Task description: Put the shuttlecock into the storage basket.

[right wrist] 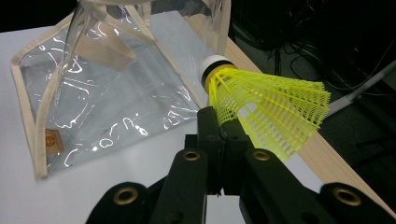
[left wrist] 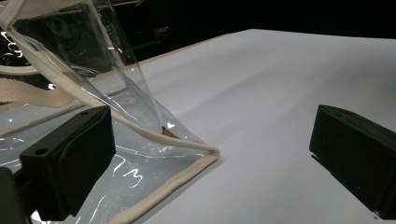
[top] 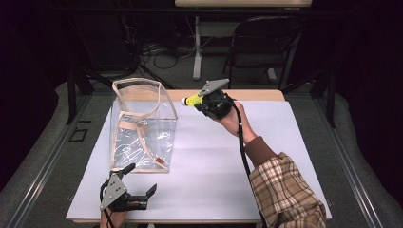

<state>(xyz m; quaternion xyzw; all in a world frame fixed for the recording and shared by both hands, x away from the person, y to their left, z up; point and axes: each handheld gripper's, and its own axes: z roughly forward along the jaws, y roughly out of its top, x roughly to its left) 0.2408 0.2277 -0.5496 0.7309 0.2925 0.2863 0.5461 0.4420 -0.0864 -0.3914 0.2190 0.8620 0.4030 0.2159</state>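
Right tongs (right wrist: 219, 128) clamped on yellow shuttlecock (right wrist: 266, 109), raised beside clear bag (top: 142, 126) at bench (top: 285, 142) far side. Left tongs (left wrist: 210, 158) apart, near bag's near corner; left gripper view reveals brown tag (left wrist: 169, 133) inside.

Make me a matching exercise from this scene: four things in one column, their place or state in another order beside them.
Things:
1. shuttlecock
2. clear bag
3. left gripper
4. right gripper

States:
A. open, low at the near table edge
B. stands upright on the white sheet, top open
C. yellow, pinched by its skirt, white tip toward the bag
D. shut, raised beside the bag

Pairs: 1-C, 2-B, 3-A, 4-D
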